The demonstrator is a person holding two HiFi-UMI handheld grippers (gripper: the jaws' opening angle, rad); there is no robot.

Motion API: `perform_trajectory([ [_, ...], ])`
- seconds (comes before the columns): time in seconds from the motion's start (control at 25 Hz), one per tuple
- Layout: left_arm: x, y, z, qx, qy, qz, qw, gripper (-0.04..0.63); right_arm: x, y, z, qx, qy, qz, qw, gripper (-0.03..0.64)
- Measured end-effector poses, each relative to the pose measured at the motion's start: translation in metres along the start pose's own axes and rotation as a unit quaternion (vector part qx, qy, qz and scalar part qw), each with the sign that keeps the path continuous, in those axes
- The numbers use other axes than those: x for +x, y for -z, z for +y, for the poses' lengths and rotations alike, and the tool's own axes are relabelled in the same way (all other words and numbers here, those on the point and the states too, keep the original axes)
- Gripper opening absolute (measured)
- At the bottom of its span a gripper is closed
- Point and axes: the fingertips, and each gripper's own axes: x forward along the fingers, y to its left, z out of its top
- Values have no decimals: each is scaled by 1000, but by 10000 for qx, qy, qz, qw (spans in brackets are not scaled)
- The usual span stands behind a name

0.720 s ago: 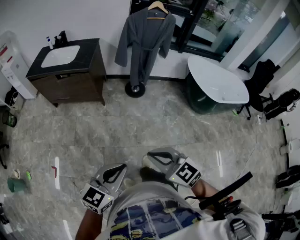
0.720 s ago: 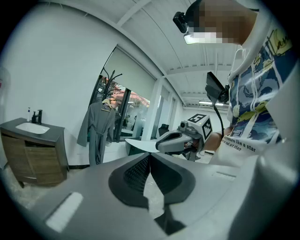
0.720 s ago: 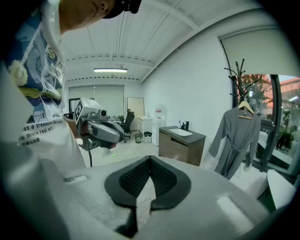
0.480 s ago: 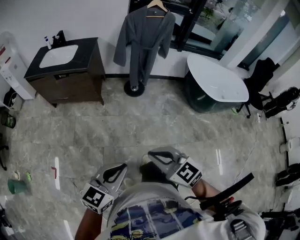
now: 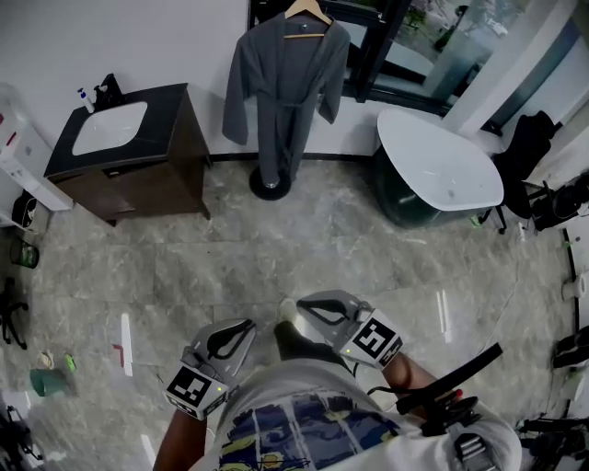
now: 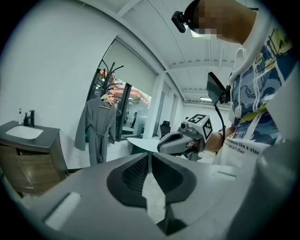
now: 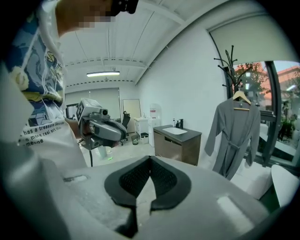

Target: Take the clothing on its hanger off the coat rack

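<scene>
A grey robe (image 5: 285,87) hangs on a wooden hanger (image 5: 307,13) from a dark coat rack whose round base (image 5: 271,185) stands on the marble floor by the far wall. The robe (image 6: 97,129) also shows in the left gripper view, and the robe (image 7: 232,137) in the right gripper view, far off. My left gripper (image 5: 241,328) is low by the person's body, shut with nothing in it. My right gripper (image 5: 300,306) sits beside it, also shut and empty. Both are several steps from the rack.
A dark vanity with a white sink (image 5: 129,152) stands left of the rack. A white oval tub (image 5: 440,170) on a dark base sits to its right. A black chair (image 5: 525,152) is at far right. Small items (image 5: 46,380) lie on the floor at left.
The view has shifted slightly, bringing the rack and robe a little nearer and to the right. Both grippers keep their place by the body, still shut.
</scene>
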Motion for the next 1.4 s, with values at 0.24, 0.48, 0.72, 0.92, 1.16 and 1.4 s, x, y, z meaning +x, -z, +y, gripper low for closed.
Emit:
perform_trajectory([
  [0.24,65,-41,61,203,-75,187,9996,37,9,-23,-93,58,-56,-205,9998,3],
  [0.48,137,-98,127,338,-144,-8,9993,64,5,-34,-183,-71,128,-216,9997,68],
  [0.72,195,-142,195,609,-264,38,9978,97,2,-20,-250,170,695,-75,9974,80],
  [0.92,225,-194,293,865,-366,-72,9955,140,12,-13,-297,524,1270,-72,9905,86],
  [1.16,267,-300,415,1575,-617,-226,9853,190,21,-29,-355,940,2109,-249,9727,92],
  [1.4,338,-367,499,1916,-432,28,9805,256,32,-53,-385,1056,2637,-343,9582,92],
])
